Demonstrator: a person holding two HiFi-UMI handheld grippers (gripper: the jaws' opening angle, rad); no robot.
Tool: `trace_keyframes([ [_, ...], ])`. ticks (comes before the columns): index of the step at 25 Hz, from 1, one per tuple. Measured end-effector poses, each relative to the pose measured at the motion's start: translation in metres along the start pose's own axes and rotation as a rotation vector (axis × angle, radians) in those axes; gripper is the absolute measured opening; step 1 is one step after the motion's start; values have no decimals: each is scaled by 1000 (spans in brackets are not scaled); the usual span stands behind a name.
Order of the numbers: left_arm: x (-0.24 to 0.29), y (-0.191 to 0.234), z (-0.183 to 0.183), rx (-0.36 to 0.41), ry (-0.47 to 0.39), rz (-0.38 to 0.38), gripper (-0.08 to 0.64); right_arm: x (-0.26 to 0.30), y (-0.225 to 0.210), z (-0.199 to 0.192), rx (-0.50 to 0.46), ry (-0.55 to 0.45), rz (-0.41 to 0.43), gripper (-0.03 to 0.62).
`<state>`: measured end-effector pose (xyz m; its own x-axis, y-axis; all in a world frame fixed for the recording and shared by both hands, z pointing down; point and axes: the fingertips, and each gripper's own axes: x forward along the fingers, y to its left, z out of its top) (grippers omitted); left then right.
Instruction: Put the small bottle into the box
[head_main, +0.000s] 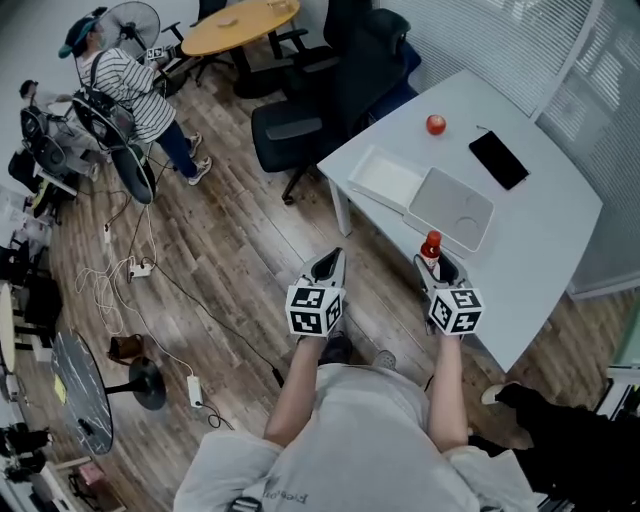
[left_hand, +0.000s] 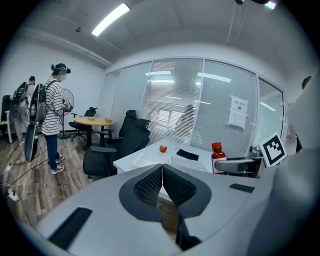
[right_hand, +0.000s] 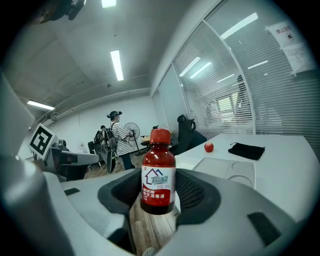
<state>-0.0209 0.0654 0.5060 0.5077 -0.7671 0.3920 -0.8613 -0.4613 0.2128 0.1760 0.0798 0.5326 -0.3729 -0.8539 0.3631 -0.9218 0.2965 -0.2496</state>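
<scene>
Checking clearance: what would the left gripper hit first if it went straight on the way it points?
Probably the white table's near edge, just before the open white box; depth is unclear.

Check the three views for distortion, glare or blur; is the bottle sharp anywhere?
Head view: evenly lit, no glare, small bottle tiny but sharp. Left gripper view: strong fisheye, black vignetted corners, ceiling light strip blown out, window frames bowed. Right gripper view: same fisheye and vignette; small bottle close, centred and sharp.
</scene>
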Motion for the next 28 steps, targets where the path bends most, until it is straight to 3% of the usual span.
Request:
trace_keyframes([
  [14,57,78,40,27,19,-135,29,80,2,36,24,-21,-135,221],
  [28,91,125,39,-22,46,-156,29,125,-14,42,-30,52,-189,221],
])
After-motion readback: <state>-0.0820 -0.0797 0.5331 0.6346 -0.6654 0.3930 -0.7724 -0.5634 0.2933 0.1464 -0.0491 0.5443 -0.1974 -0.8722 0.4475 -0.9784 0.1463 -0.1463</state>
